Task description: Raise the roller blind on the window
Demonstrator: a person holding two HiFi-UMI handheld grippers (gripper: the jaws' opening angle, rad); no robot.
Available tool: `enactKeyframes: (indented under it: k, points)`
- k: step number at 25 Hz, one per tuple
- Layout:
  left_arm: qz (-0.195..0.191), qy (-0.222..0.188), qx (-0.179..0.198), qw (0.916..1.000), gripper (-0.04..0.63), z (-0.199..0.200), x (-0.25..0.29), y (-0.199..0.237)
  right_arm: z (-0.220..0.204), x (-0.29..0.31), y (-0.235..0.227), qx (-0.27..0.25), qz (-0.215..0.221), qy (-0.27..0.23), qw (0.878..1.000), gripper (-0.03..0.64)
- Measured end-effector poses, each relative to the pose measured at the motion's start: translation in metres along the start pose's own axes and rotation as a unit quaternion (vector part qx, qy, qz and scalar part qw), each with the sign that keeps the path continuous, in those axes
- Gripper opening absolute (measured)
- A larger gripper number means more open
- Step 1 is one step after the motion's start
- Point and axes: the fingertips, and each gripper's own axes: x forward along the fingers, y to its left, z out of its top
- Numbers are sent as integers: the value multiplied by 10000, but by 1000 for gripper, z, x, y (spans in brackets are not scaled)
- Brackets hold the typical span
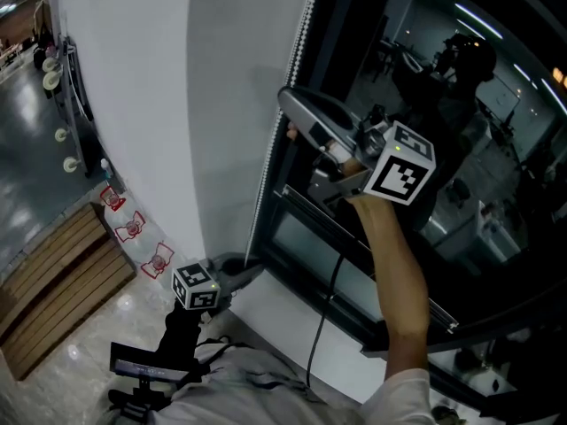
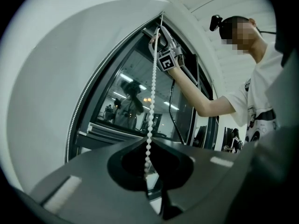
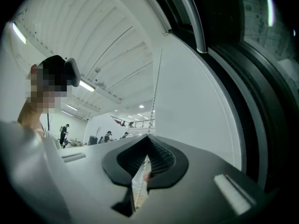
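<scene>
Blind: the white roller blind [image 1: 142, 87] hangs over part of the dark window [image 1: 461, 69].
Chain: the bead chain [image 2: 153, 92] runs straight up and down by the window frame.
Right tool [image 1: 297, 113]: high up, jaws pressed together, pinching the chain.
Left tool [image 1: 241, 271]: low down, jaws pinching the same chain.

Glossy pale stone floor [image 1: 84, 354]; brown slatted wooden platform [image 1: 53, 282] lying on it; three small red-and-white objects [image 1: 133, 228] along white wall [image 1: 133, 78] foot.

Wooden slats [image 1: 53, 282]; glossy floor [image 1: 84, 361]
</scene>
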Motion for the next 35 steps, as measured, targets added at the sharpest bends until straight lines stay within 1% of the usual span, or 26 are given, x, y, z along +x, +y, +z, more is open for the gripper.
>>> enactKeyframes:
  k: [2, 5, 6, 7, 8, 9, 10, 12, 14, 16, 19, 22, 24, 27, 30, 32, 33, 35]
  points:
    - [269, -153, -35, 9995, -2, 5, -9, 4, 7, -1, 3, 6, -78, -208, 9998, 5]
    - [864, -328, -25, 9957, 0, 12, -29, 19, 14, -10, 0, 9, -374, -682, 9970, 9]
    - [1015, -305, -5, 9944, 60, 11, -35, 24, 12, -14, -2, -11, -491, -721, 9962, 14]
    - [1121, -254, 8, 9934, 159, 9, -42, 27, 7, -18, -2, -27, -597, -693, 9958, 38]
    - [1191, -201, 15, 9927, 193, 7, -47, 30, 0, -23, -3, -34, -706, -642, 9954, 68]
    - [1232, -164, 17, 9922, 209, 6, -52, 32, -7, -29, -4, -43, -842, -594, 9947, 88]
    - [1243, -142, 17, 9921, 212, 6, -54, 33, -16, -38, -7, -62, -1021, -557, 9932, 101]
    - [1187, -61, 33, 9929, 210, 3, -54, 31, -36, -64, -12, -84, -1460, -535, 9878, 104]
    - [1097, 156, 52, 9938, 195, -11, -55, 22, -63, -91, -9, -70, -1914, -511, 9802, 99]
    - [998, 361, -3, 9944, 129, -28, -61, 12, -94, -109, 1, -44, -2379, -420, 9704, 84]
    - [818, 510, -190, 9952, 38, -42, -67, 6, -143, -134, 15, 89, -3143, -208, 9491, 67]
    - [614, 560, -246, 9962, -2, -48, -63, -2, -187, -166, 34, 297, -3795, 3, 9247, 34]
    - [499, 569, -238, 9969, -2, -53, -63, -13, -210, -182, 57, 409, -4092, 93, 9115, 16]
    - [303, 570, -211, 9977, -2, -61, -65, -39, -234, -205, 100, 597, -4440, 49, 8940, 2]
    - [9, 623, -146, 9980, -2, -72, -64, -78, -244, -228, 151, 644, -4757, -46, 8773, 3]
    - [-152, 551, -153, 9982, -3, -76, -67, -107, -248, -241, 188, 623, -4965, -125, 8657, 2]
    - [-163, 481, -212, 9985, -3, -78, -73, -121, -252, -245, 207, 622, -5040, -126, 8614, 3]
    - [-52, 381, -345, 9987, -3, -88, -88, -147, -262, -251, 245, 610, -5138, -37, 8557, 2]
